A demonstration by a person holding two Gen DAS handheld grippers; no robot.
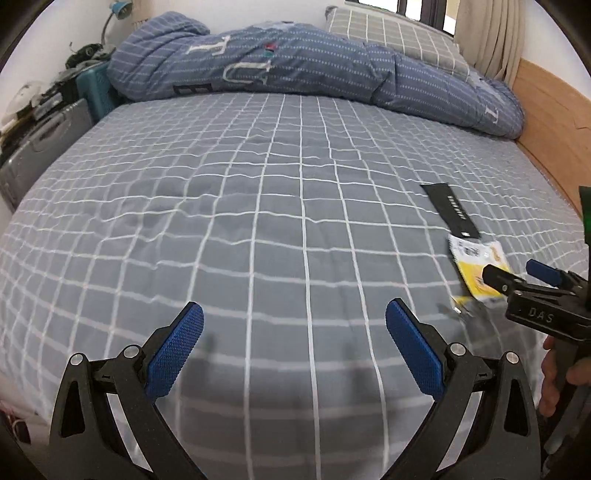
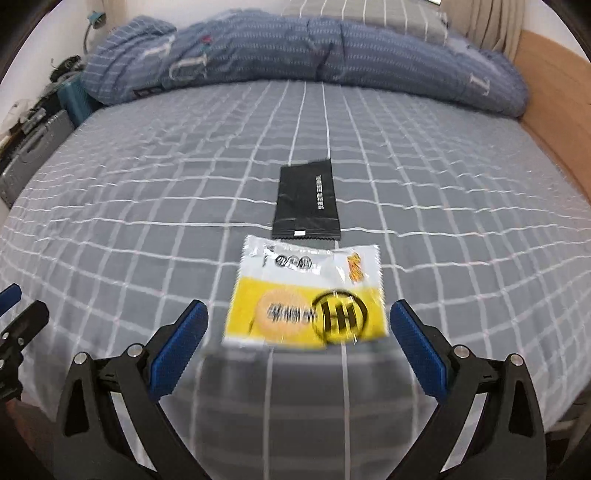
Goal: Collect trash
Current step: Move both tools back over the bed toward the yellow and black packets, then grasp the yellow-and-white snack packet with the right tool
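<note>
A yellow and white snack wrapper (image 2: 306,295) lies flat on the grey checked bed sheet (image 2: 147,192), just ahead of my right gripper (image 2: 299,325), which stands open with the wrapper's near edge between its blue pads. Beyond it lies a black wrapper (image 2: 306,199) with white print. In the left wrist view both show at the right: the yellow wrapper (image 1: 471,260) and the black wrapper (image 1: 450,210), with the right gripper (image 1: 517,278) over the yellow one. My left gripper (image 1: 294,325) is open over bare sheet, well to the left of both wrappers.
A rolled blue quilt (image 1: 295,66) and a checked pillow (image 1: 391,33) lie at the far end of the bed. A wooden bed frame (image 1: 554,122) runs along the right. Grey cases and clutter (image 1: 40,133) stand at the left. A hand (image 1: 554,373) holds the right gripper.
</note>
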